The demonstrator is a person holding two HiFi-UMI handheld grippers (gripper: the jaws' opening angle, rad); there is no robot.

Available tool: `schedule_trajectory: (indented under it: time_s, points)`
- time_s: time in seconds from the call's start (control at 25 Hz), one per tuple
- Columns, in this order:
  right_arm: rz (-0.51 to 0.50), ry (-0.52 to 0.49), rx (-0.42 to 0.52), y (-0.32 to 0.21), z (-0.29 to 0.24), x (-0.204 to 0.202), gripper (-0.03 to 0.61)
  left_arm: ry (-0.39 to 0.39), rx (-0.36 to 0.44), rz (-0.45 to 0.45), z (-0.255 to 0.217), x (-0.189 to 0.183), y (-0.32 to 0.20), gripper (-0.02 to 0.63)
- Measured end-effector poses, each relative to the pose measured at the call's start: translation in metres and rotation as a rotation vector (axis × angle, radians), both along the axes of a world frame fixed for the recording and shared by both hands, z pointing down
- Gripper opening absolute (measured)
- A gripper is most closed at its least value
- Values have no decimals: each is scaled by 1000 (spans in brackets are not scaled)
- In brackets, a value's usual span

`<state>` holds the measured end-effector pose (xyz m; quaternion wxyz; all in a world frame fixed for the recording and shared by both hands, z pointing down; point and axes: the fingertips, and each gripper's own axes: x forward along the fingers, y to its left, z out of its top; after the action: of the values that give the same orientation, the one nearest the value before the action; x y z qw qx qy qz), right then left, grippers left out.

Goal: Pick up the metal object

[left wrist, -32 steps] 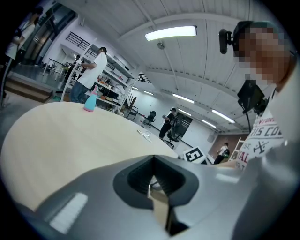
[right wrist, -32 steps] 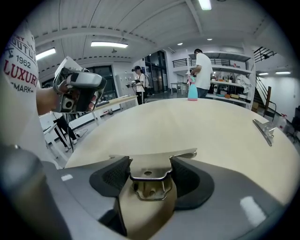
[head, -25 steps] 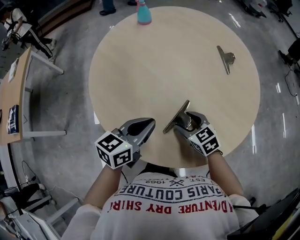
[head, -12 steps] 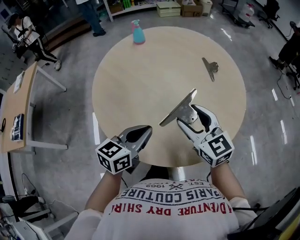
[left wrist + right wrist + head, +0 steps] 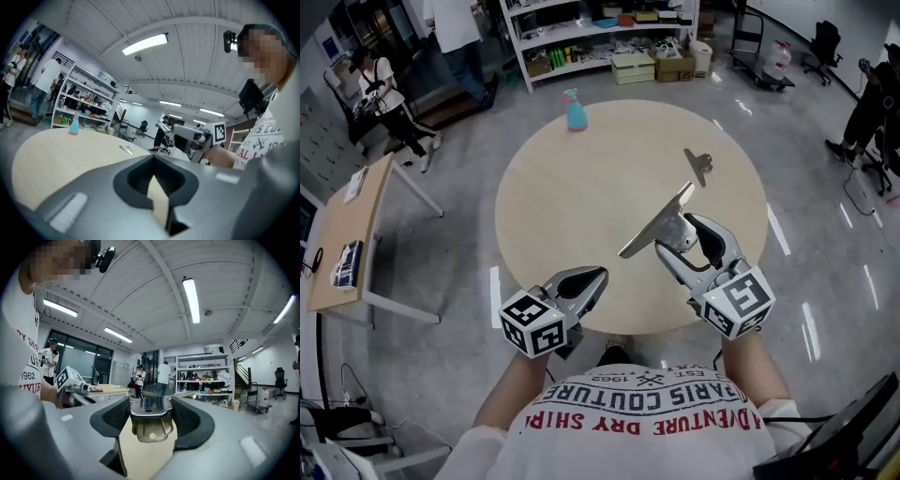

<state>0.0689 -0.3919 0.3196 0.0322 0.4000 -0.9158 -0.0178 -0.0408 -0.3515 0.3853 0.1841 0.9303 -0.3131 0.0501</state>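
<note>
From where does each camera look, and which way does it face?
Head view: on the person's head, facing steeply down at the round pale wooden table; shows white printed shirt, left gripper, right gripper.
Left gripper view: on the left gripper, looking across the table along its closed jaws; shirt at right.
Right gripper view: on the right gripper, tilted up towards ceiling and shelves, jaws clamped on the flat silver metal clip; shirt at left.
Shared: head and left gripper views show the teal spray bottle.
</note>
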Motion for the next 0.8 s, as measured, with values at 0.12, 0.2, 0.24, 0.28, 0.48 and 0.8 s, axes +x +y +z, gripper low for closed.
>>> schedule_trajectory:
  time_s: [0.12,0.2,0.24,0.28,0.48,0.8]
  points:
    - [-13,-29,19,8,-12,2,285,4,14,3,-7,4,7,2]
    - [-16,-33,32,13,-20,3,285,12,24,3,-13,5,10,2]
    - [-17,-36,38,15,-23,3,285,14,31,2,-16,5,11,2]
    - [-17,-41,44,16,-25,3,285,13,36,2,-18,5,12,2]
    - [-20,-46,55,15,-30,3,285,11,47,-7,-22,2,9,2]
    - [-26,-47,71,12,-35,2,285,2,66,-12,-31,1,1,2]
